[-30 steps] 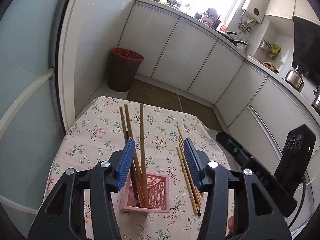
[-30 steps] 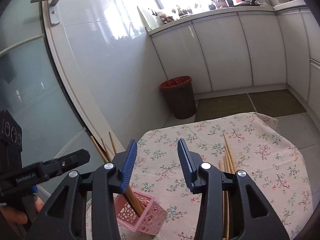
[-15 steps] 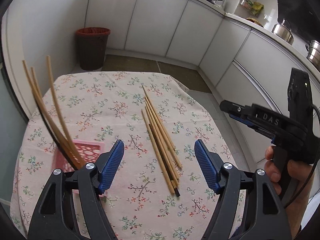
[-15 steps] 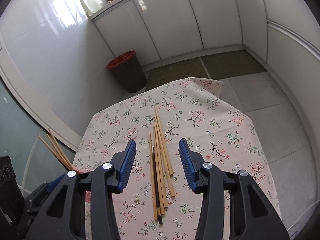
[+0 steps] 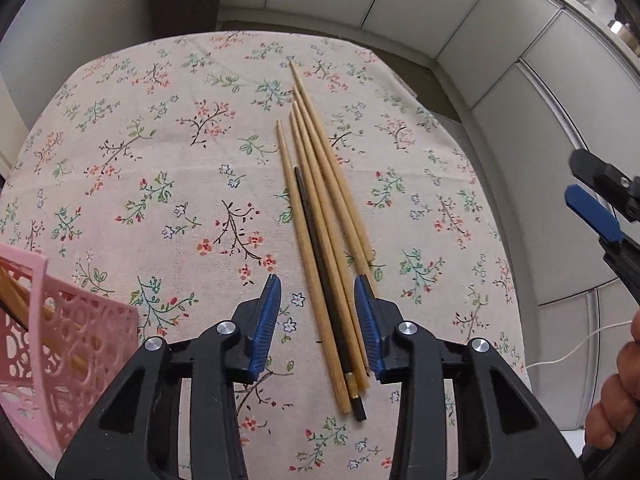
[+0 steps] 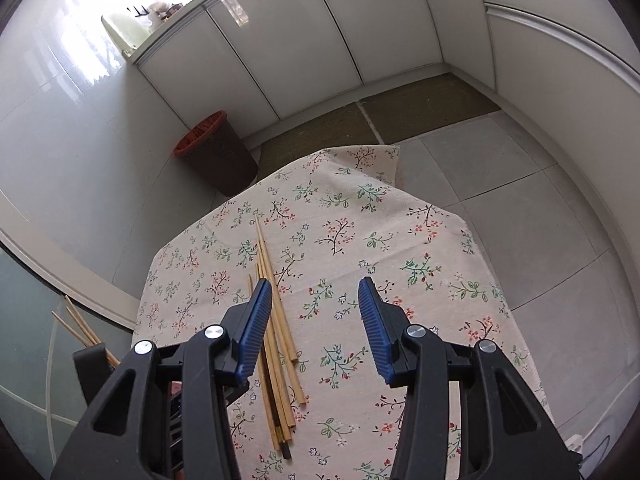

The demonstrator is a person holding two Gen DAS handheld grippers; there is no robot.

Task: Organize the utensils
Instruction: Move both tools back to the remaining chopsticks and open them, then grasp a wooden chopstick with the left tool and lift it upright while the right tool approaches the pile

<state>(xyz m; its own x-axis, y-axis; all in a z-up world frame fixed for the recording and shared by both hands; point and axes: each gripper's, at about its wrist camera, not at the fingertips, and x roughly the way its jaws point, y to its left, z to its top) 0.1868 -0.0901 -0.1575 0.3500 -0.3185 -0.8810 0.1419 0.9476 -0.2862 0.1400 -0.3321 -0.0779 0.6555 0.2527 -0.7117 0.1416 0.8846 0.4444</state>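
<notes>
Several loose wooden chopsticks (image 5: pixel 320 216) and one black chopstick (image 5: pixel 316 248) lie side by side on the flowered tablecloth (image 5: pixel 160 140). My left gripper (image 5: pixel 318 278) points down over their near ends. Its jaws are closing with the bundle between them, and the pads do not press on it. The pink lattice basket (image 5: pixel 60 320) stands at the lower left with chopsticks (image 5: pixel 16 300) in it. My right gripper (image 6: pixel 314 282) hangs open and empty above the cloth, just right of the same bundle (image 6: pixel 280 332).
A brown waste bin (image 6: pixel 216 156) stands on the floor beyond the table's far edge. White cabinets line the walls. The right gripper's blue finger (image 5: pixel 592 212) and a hand (image 5: pixel 616 408) show at the right edge of the left wrist view.
My left gripper has come down and over from the basket to the loose chopsticks, and its jaws have narrowed around them. The right gripper has dropped a little over the table.
</notes>
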